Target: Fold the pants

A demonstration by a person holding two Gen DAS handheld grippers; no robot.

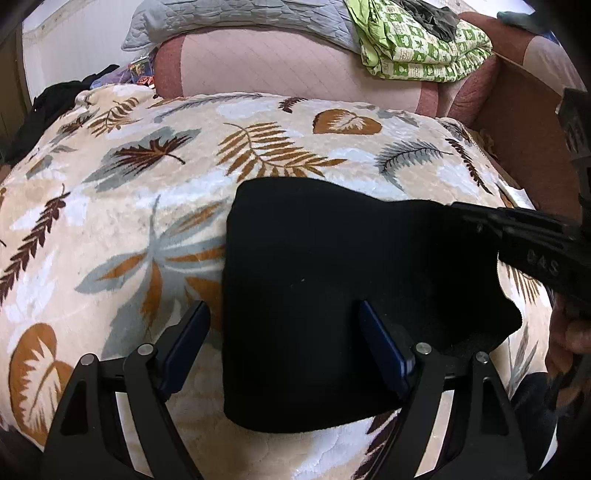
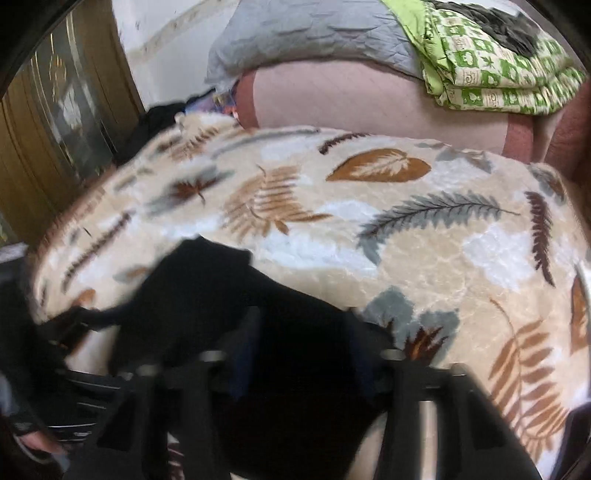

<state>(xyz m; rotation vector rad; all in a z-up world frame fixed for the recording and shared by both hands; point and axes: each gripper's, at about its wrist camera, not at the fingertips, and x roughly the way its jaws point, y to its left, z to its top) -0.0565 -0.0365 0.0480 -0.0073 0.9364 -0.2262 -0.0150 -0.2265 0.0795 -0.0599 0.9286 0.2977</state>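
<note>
Black pants [image 1: 332,295], folded into a thick rectangle, lie on a leaf-patterned blanket [image 1: 147,184]. My left gripper [image 1: 286,321] stands open low over them. One blue-padded finger [image 1: 380,343] rests above the cloth and the other is over the blanket, with the pants' left edge between them. My right gripper [image 1: 463,212] reaches in from the right, shut on the far right corner of the pants. In the blurred right wrist view, black cloth [image 2: 207,295] fills the space at my right gripper [image 2: 301,328] and trails off to the left.
Behind the blanket lies a pink mattress [image 1: 295,66] bearing a grey quilt [image 1: 240,18] and a folded green patterned cover [image 1: 424,48]. Dark clothes [image 1: 62,99] are piled at the far left. A brown box wall [image 1: 524,122] stands at the right, a wooden door [image 2: 55,129] at the left.
</note>
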